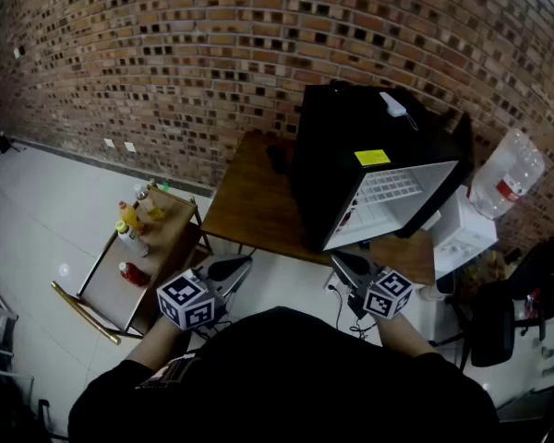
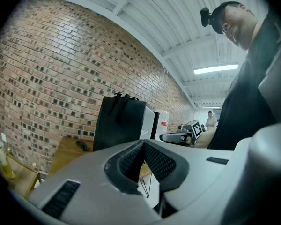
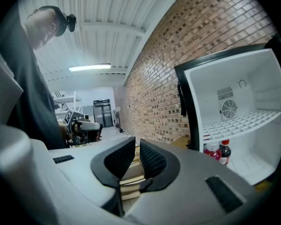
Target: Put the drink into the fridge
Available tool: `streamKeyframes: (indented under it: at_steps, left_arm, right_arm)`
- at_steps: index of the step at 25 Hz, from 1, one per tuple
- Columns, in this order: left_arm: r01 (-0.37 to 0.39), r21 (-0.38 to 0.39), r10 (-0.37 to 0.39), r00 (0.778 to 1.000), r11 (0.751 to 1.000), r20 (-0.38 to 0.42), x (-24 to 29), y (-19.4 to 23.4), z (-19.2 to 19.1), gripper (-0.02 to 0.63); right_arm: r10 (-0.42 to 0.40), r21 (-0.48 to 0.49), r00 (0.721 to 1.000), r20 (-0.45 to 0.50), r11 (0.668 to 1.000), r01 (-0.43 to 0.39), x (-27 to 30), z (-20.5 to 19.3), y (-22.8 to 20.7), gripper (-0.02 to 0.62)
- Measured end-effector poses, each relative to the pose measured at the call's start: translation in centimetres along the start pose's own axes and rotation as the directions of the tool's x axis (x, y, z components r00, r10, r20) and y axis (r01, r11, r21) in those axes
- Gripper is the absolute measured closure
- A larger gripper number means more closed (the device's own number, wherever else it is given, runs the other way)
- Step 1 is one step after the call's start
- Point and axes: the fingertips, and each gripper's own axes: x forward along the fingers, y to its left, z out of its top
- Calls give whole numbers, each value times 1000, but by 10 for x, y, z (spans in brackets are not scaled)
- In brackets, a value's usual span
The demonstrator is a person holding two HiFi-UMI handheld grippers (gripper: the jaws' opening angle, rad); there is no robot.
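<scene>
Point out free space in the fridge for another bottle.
The wire shelf is bare. On the fridge floor there is room right of the two bottles; that left corner is crowded.

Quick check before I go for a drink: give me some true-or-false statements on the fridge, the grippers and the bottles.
1. The fridge stands open. True.
2. The right gripper holds a bottle. False: nothing is between its jaws.
3. Two bottles already stand inside the fridge. True.
4. The other drinks stand on the wooden table. False: they are on the low cart to its left.
</scene>
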Motion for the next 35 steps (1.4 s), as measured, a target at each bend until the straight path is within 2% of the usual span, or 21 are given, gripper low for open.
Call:
streamKeyframes:
  at_steps: [5, 9, 12, 13, 15, 17, 19, 25, 26, 29, 32, 35]
  left_arm:
    - [-60, -8, 60, 998, 998, 4, -28, 25, -6, 604]
    - [-141, -29, 142, 990, 990, 22, -61, 49, -13, 604]
    - [-216, -63, 219, 975, 974, 40, -98, 70, -19, 604]
    - [-245, -72, 248, 968, 967, 42, -114, 78, -23, 604]
    - [-306, -91, 311, 949, 948, 44, -148, 96, -31, 604]
    - [-369, -116, 376, 925, 922, 48, -183, 113, -39, 604]
    - [-433, -141, 443, 896, 890, 42, -219, 127, -50, 604]
    - [-588, -188, 600, 800, 787, 11, -327, 167, -90, 604]
    - [-605, -195, 619, 786, 772, 10, -341, 173, -96, 604]
    - [-652, -213, 667, 745, 728, 1, -381, 184, -118, 604]
    - [-705, -255, 730, 684, 662, 7, -426, 187, -136, 604]
    - [-743, -275, 772, 636, 610, -5, -460, 192, -153, 604]
  right_arm:
    - [57, -16, 998, -24, 998, -58, 43, -3, 12, 548]
    - [132, -35, 989, -63, 990, -134, 90, -8, 26, 531]
    - [209, -55, 972, -104, 975, -215, 138, -15, 47, 525]
    - [239, -63, 963, -121, 967, -248, 158, -18, 58, 494]
    - [305, -78, 939, -161, 944, -320, 199, -27, 81, 494]
    - [367, -84, 908, -201, 917, -389, 240, -40, 106, 492]
    - [427, -75, 871, -240, 887, -456, 278, -55, 132, 424]
    - [552, -73, 763, -336, 792, -606, 396, -119, 213, 358]
    - [570, -75, 744, -349, 774, -629, 414, -131, 227, 323]
    - [607, -82, 696, -384, 728, -681, 460, -170, 267, 264]
    - [631, -83, 645, -431, 685, -724, 501, -215, 307, 215]
    - [629, -86, 621, -467, 667, -740, 533, -254, 331, 186]
